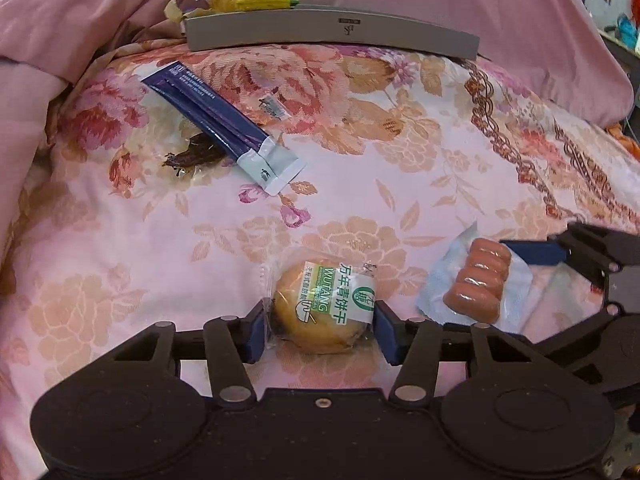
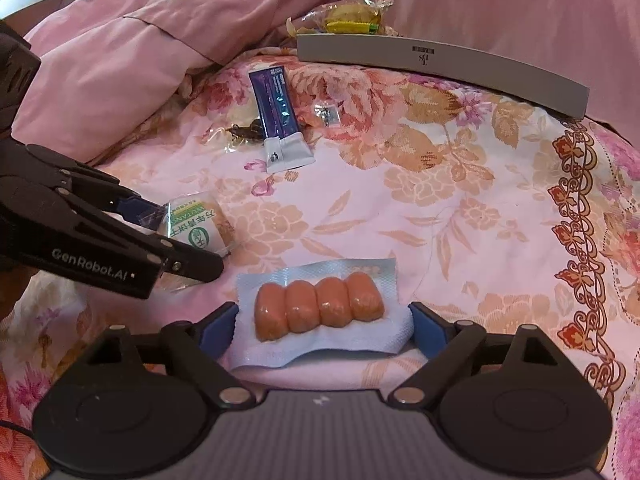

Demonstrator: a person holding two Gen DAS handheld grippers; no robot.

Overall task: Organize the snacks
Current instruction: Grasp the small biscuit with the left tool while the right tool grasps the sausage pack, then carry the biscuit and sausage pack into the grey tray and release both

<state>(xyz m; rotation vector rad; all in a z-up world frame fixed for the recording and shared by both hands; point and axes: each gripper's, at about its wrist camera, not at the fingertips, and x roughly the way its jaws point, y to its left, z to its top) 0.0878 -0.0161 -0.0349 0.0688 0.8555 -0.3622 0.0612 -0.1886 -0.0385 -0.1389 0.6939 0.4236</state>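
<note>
Two hand-held grippers are down on the flowered bedspread (image 1: 420, 168). Our left hand-held gripper (image 1: 320, 326) is clamped on the round biscuit packet (image 1: 324, 306), pads pressing both sides. Just to its right, our right hand-held gripper (image 2: 320, 328) stands apart around the sausage pack (image 2: 318, 306), fingers clear of the wrapper. Ahead lie the blue sachet (image 1: 224, 128) and grey box (image 1: 332, 32).

Bed (image 1: 420, 184) under a pink floral cover. Lying on it: wrapped biscuit (image 1: 324, 306), sausage pack (image 1: 478, 282) just beside, purple sachet (image 1: 218, 120) over a dark wrapped snack (image 1: 192, 156), grey box (image 1: 332, 32) toward the far edge.
</note>
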